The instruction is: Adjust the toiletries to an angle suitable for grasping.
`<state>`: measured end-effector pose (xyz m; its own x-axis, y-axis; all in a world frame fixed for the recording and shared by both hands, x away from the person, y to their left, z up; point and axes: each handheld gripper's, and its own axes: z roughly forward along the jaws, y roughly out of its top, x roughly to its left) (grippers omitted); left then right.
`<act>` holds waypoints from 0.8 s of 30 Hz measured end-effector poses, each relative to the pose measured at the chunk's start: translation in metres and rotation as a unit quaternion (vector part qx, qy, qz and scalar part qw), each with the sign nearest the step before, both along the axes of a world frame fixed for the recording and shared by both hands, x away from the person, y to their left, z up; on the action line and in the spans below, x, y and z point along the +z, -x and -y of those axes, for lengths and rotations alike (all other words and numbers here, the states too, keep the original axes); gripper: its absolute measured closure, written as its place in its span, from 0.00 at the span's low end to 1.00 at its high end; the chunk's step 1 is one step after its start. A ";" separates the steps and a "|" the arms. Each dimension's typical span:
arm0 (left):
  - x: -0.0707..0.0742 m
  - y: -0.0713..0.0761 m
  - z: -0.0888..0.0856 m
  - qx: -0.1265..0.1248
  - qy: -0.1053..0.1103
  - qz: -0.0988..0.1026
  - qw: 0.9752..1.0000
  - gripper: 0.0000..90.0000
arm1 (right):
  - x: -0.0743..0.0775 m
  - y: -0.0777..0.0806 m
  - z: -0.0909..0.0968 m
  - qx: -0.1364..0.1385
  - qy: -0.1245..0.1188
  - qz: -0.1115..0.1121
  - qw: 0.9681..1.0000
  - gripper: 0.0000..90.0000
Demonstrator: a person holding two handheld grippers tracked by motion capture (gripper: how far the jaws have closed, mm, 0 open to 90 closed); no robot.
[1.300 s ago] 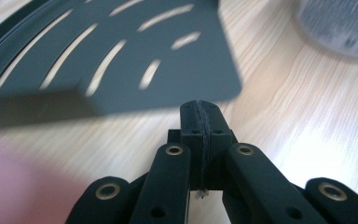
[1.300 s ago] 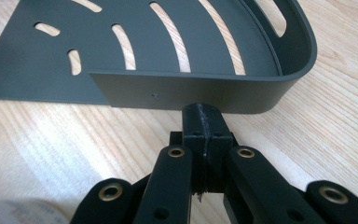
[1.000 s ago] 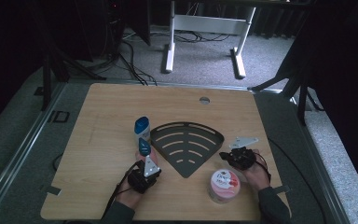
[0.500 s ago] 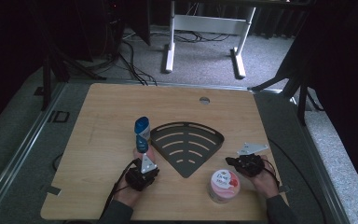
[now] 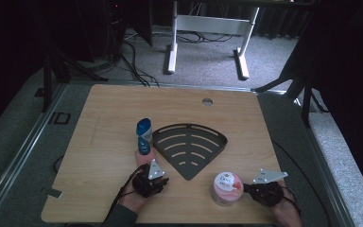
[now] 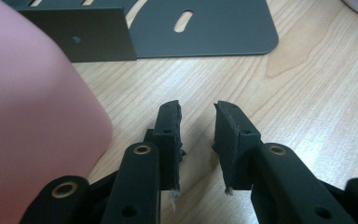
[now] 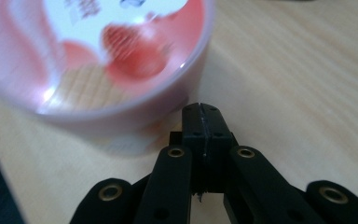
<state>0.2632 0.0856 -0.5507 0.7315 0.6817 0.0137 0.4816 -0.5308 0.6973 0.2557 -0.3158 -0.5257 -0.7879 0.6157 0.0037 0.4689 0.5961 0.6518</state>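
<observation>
Tub point(image 7: 93, 60), blurred pink with seemingly strawberry-printed lid.

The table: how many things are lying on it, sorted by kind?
Bottles (blue cap, pink body): 1
Pink tubs: 1
Dark slotted corner shelves: 1
Hand-held grippers: 2, left gripper and right gripper
Total: 5

The wooden table point(image 5: 104, 118) carries a dark slotted tray point(image 5: 189, 146), a pink bottle point(image 5: 144, 142) and a pink tub point(image 5: 227, 188).
</observation>
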 end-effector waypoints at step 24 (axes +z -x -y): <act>0.009 0.013 0.027 -0.085 0.028 0.003 0.996 0.64 | 0.002 0.000 -0.045 0.073 -0.020 -0.001 0.997 1.00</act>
